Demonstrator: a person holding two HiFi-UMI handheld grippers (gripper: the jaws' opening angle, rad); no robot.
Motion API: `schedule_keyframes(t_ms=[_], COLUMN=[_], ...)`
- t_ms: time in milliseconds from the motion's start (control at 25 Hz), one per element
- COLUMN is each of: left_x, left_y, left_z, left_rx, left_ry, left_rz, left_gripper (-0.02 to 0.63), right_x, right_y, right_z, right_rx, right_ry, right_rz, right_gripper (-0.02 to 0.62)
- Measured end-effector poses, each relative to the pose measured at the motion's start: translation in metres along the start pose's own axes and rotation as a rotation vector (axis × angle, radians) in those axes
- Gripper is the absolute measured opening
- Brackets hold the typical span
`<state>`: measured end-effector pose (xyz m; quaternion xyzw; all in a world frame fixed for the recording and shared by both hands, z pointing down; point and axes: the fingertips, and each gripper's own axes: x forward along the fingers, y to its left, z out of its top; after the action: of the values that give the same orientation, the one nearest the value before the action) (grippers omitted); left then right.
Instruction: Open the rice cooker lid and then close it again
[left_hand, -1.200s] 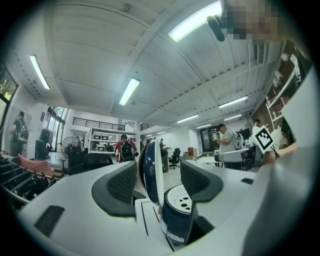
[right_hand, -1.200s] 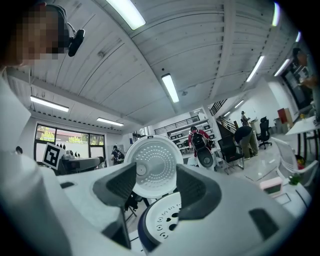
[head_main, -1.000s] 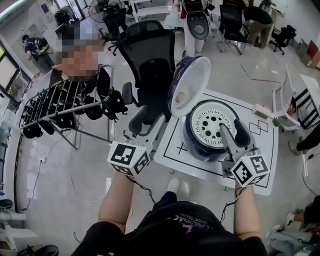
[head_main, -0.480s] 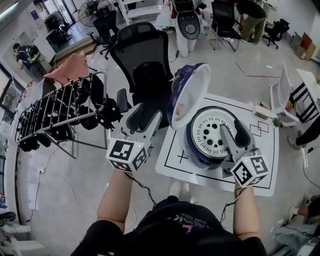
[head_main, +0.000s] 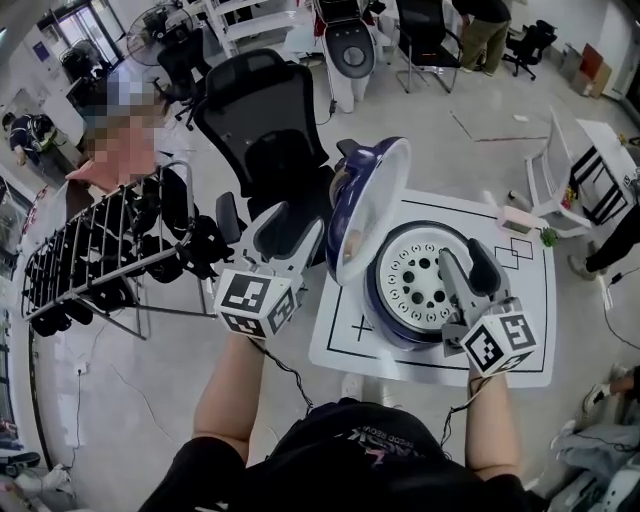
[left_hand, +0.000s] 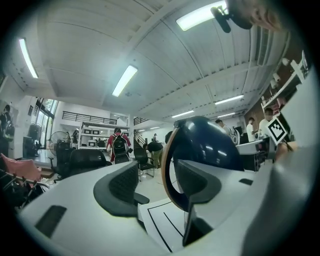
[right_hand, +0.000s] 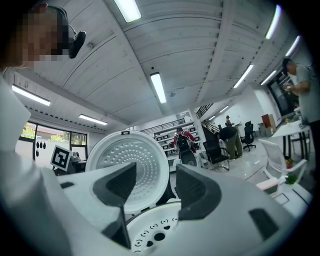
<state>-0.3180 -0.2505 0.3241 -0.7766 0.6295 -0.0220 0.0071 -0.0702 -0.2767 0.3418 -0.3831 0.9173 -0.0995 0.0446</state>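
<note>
Poises left gripper (head_main: 298, 222), jaws spread empty, left of rice cooker (head_main: 388, 325) by upright lid (head_main: 375, 200), likely to shut it; right gripper (head_main: 462, 257), likewise spread, over its front.

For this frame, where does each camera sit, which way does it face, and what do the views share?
Head view: on the person's head, looking steeply down at the open rice cooker, its raised lid and the white table; both forearms, left gripper and right gripper show.
Left gripper view: on the left gripper, facing along its open jaws at the lid's dark blue outside.
Right gripper view: on the right gripper, facing along its open jaws at the lid's white inside.
Shared: all three show the lid.
</note>
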Motion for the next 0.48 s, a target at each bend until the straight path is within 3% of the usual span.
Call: schedule_keyframes(t_ms=[480], left_x=[0.056], left_y=[-0.01], left_z=[0.0], left_rx=[0.027], left_ry=[0.001], left_rz=[-0.126], left_gripper=[0.239], right_x=[0.006], right_y=[-0.018], right_z=[0.004], right_rx=[-0.002], right_ry=[-0.023], right_rz=[-0.094], right_gripper=[0.241])
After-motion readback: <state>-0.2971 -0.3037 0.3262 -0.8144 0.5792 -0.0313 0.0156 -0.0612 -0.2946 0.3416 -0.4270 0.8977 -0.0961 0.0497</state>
